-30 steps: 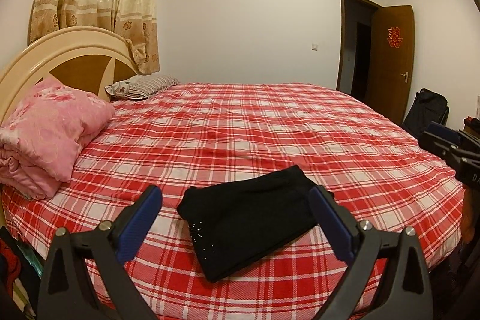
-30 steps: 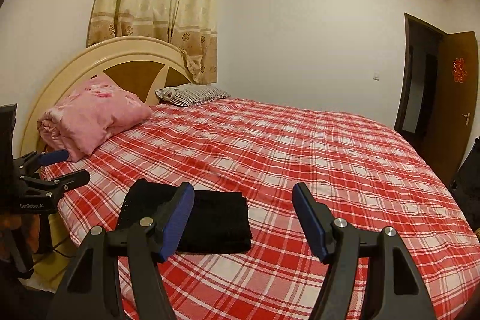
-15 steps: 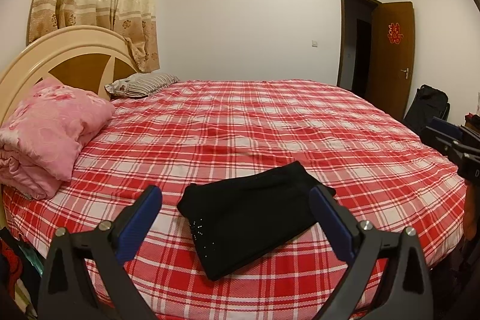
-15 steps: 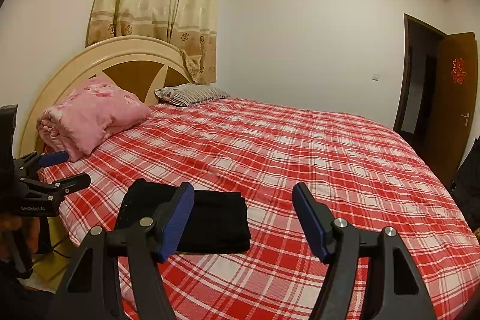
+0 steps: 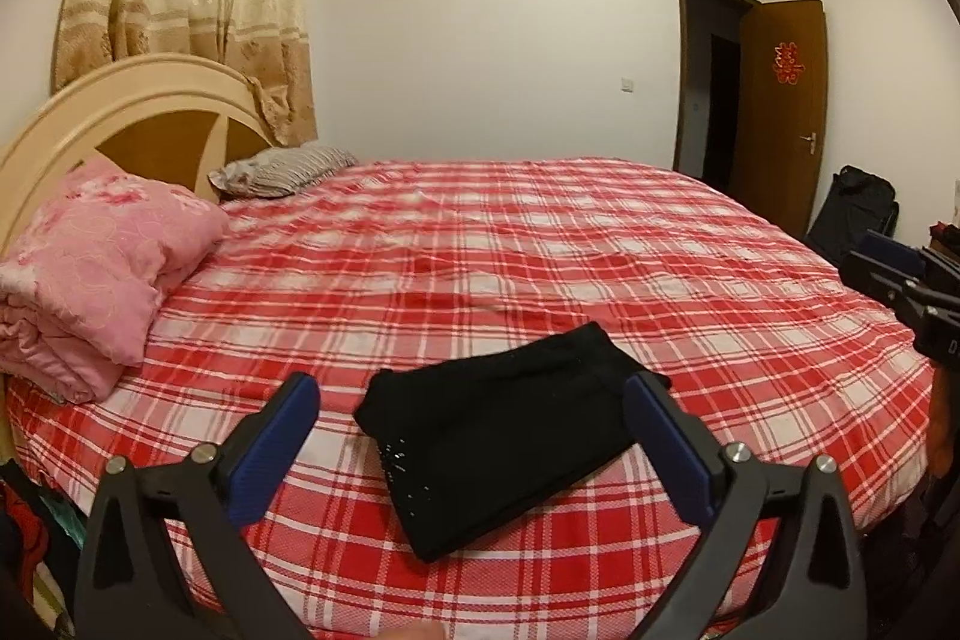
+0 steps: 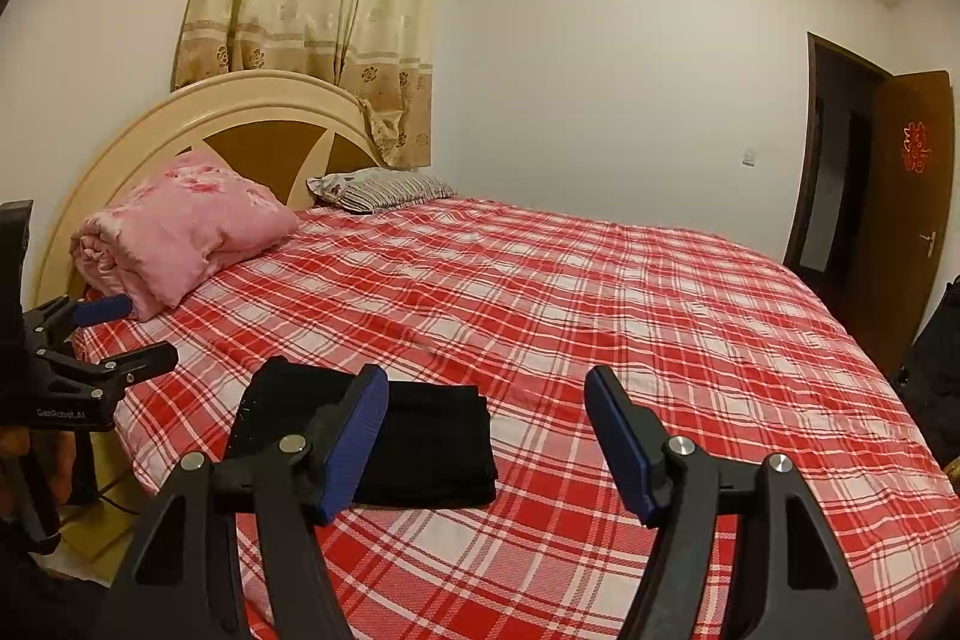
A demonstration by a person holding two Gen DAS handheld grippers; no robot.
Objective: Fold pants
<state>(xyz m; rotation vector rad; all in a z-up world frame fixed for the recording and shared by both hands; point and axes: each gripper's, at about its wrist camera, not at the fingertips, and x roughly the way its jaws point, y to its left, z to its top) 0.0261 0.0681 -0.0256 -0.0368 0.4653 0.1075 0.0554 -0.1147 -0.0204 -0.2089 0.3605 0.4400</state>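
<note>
Tools both stand wide apart and hold nothing: left tool (image 5: 468,418) and right tool (image 6: 486,424) hover above the bed (image 5: 540,244), touching no cloth. Folded black pants (image 5: 504,436) lie flat near the bed's front edge, well apart from the pink quilt (image 5: 90,268).

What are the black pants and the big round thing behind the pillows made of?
The black pants look like soft, matte knit fabric, folded flat, with tiny shiny dots near one edge. The headboard looks like painted cream wood with glossy brown panels, though I can't be sure it's real wood.
</note>
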